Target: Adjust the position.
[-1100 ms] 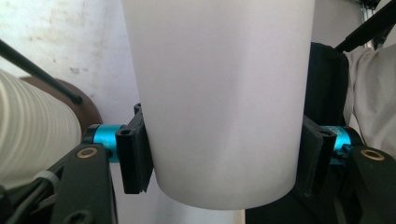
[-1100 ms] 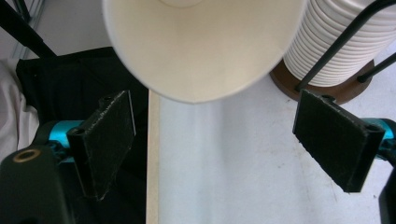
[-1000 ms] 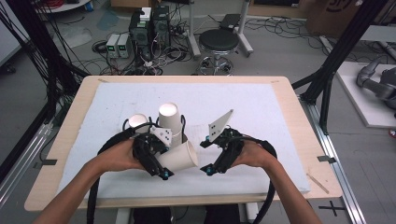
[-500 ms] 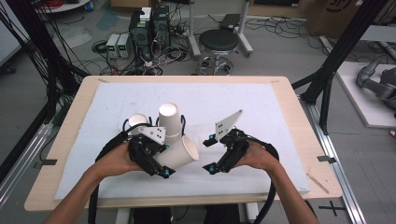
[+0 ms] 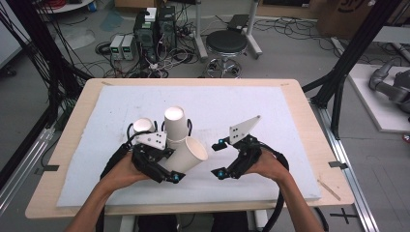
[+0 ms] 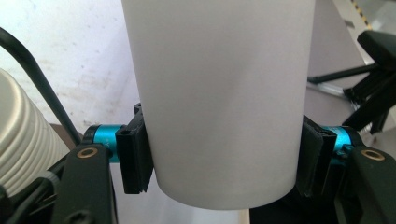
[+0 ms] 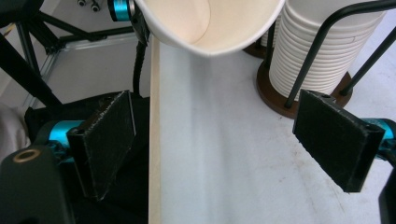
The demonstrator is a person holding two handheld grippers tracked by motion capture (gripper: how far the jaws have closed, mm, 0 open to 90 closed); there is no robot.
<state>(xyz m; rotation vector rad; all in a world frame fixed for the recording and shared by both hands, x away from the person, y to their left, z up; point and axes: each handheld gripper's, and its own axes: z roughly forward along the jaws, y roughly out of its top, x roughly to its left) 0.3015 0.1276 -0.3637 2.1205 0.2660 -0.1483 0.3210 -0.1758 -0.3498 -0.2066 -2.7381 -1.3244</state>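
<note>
Jaws of the left gripper clamp the base of a white tapered paper cup, held tilted above the desk with its mouth toward the right gripper, whose jaws stand wide and empty. A steady grip, without crushing the thin wall, would suit the handover best. Just behind stands a black wire rack of stacked white cups, a snag risk. Open white mat lies to the right; the desk's near edge is close.

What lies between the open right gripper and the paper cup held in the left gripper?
Nothing: in the high view only bare white mat separates the right gripper from the paper cup in the left gripper.
</note>
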